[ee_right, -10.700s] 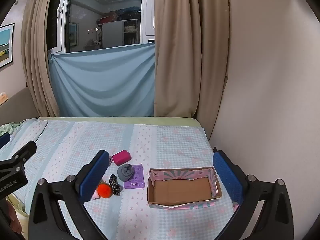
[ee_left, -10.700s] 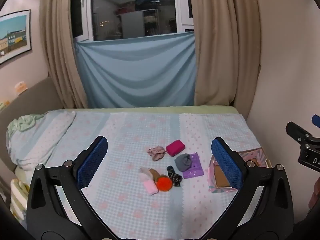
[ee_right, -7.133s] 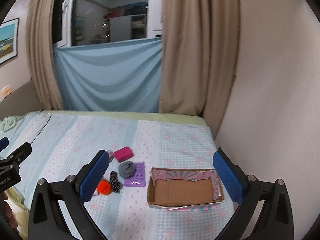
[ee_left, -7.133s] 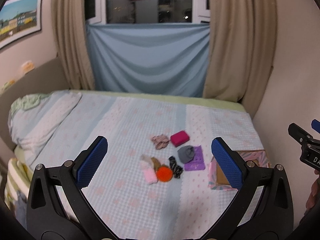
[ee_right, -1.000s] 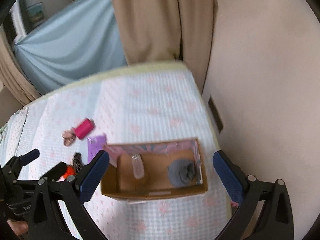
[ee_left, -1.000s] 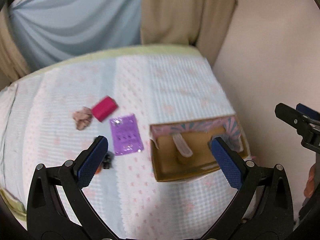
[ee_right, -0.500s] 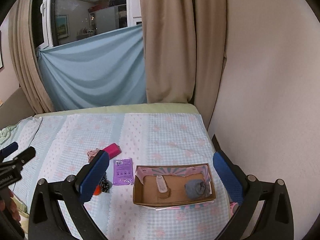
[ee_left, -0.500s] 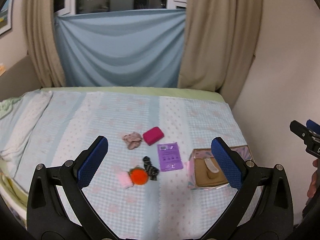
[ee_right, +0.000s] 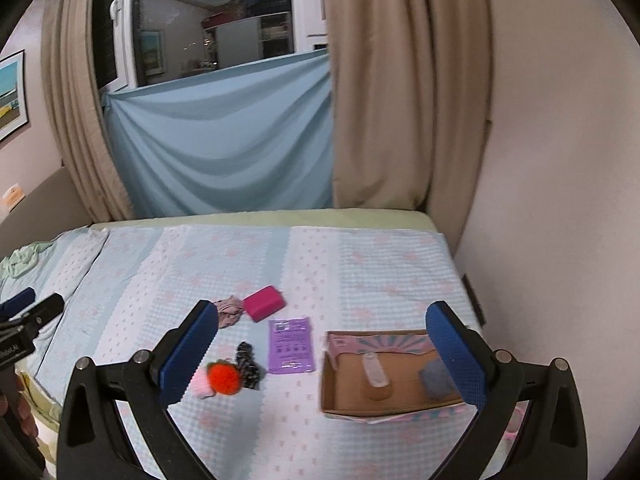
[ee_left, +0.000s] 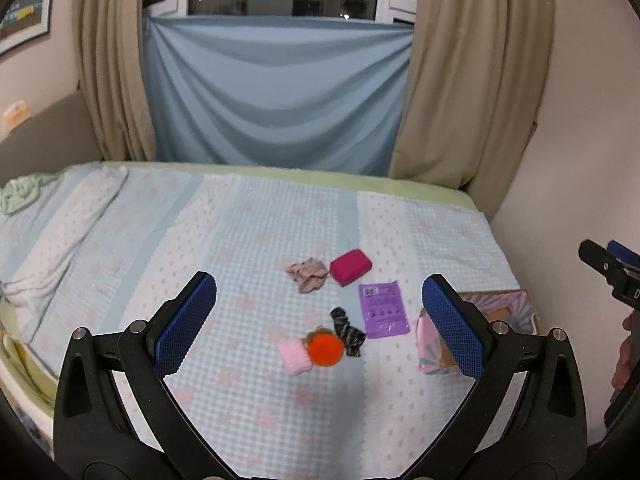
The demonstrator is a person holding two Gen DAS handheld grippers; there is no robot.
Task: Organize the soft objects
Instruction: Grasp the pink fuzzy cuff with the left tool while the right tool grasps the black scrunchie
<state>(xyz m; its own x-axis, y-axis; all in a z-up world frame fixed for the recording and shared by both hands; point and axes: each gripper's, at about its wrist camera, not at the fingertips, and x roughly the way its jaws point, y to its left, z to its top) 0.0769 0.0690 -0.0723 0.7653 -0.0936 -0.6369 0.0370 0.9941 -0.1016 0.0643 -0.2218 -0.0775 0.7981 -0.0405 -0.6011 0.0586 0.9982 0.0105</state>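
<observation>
Soft things lie mid-bed: an orange pompom [ee_left: 325, 349] [ee_right: 224, 377], a pink fuzzy piece [ee_left: 295, 357], a dark patterned scrunchie [ee_left: 347, 331] [ee_right: 248, 365], a beige crumpled cloth [ee_left: 307, 275], a magenta sponge [ee_left: 351, 267] [ee_right: 263, 303] and a flat purple packet [ee_left: 383, 309] [ee_right: 290, 345]. The open cardboard box [ee_right: 356, 405] [ee_left: 514, 303] on the right holds a grey ball [ee_right: 434, 376], a pale strip and a tan piece. My left gripper [ee_left: 320, 322] hangs open above the pile. My right gripper [ee_right: 322, 354] is open over the box's left end. Both are empty.
A wall [ee_right: 560, 200] runs close along the bed's right side, beige curtains and a blue drape [ee_left: 276, 100] stand behind. Bedding is bunched at the far left [ee_left: 24, 196]. A hand [ee_left: 624, 360] holds the other gripper at the right edge.
Both cameras have drawn slightly closer and lower toward the bed since half a second ago. The objects lie where they were, and both grippers stay open.
</observation>
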